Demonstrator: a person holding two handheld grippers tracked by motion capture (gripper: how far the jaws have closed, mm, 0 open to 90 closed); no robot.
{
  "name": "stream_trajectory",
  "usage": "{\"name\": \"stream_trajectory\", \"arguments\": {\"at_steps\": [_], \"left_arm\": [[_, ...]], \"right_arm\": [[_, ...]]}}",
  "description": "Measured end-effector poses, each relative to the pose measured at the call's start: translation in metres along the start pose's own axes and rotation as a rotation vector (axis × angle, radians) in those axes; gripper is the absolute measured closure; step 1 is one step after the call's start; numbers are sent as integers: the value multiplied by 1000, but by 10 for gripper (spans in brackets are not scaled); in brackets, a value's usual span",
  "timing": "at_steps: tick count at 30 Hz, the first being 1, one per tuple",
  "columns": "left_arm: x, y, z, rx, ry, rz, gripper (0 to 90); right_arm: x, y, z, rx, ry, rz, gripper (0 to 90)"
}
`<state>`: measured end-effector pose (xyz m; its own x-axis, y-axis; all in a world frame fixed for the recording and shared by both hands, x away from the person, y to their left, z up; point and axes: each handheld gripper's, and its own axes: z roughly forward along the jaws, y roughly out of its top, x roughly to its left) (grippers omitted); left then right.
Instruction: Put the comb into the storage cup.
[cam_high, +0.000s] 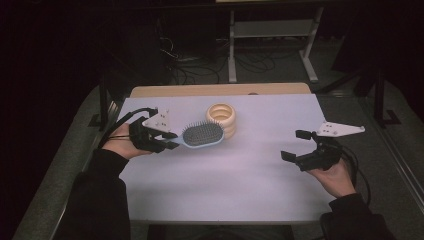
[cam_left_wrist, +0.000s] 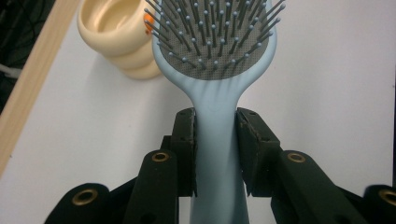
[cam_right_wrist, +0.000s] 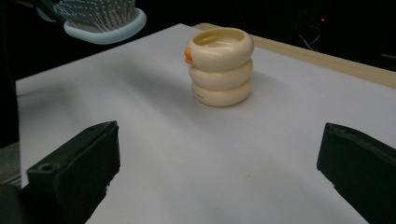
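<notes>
High view: left tool (cam_high: 167, 140) clamps the hairbrush (cam_high: 202, 135) handle level; right tool (cam_high: 296, 145) gapes, palm-up.

Dim, dark surroundings; evenly lit white table (cam_high: 240, 185); soft shadows, slight blur.

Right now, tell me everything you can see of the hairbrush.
The hairbrush is pale blue and plastic-looking, with an oval head, a dark grey pad and thin ball-tipped bristles. The left gripper clamps its handle between both pads. In the right gripper view it hangs above the white table, bristles up. In the high view its head overlaps the cream ringed cup; contact cannot be judged.
</notes>
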<state>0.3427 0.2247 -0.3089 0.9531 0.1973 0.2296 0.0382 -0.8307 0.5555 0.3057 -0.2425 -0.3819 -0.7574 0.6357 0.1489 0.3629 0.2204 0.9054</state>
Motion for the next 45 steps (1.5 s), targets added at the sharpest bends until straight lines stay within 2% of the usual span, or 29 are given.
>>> {"name": "stream_trajectory", "arguments": {"at_steps": [13,17,21,30,32,37,45], "left_arm": [[6,26,-17,-48,39,31,698],[9,37,-20,-79,47,38,698],[10,43,-22,-85,58,45,699],[12,48,-17,-101,70,48,699],[13,49,-16,-108,62,48,699],[15,53,-16,-126,75,53,699],[19,59,-18,-158,104,57,699]], "right_arm": [[7,53,12,26,52,-51,0],[8,65,19,43,61,-63,0],[9,73,24,43,71,-65,0],[8,95,39,41,97,-62,0],[8,101,44,42,107,-63,0],[9,113,55,63,113,-61,0],[13,128,66,58,141,-46,0]]}}
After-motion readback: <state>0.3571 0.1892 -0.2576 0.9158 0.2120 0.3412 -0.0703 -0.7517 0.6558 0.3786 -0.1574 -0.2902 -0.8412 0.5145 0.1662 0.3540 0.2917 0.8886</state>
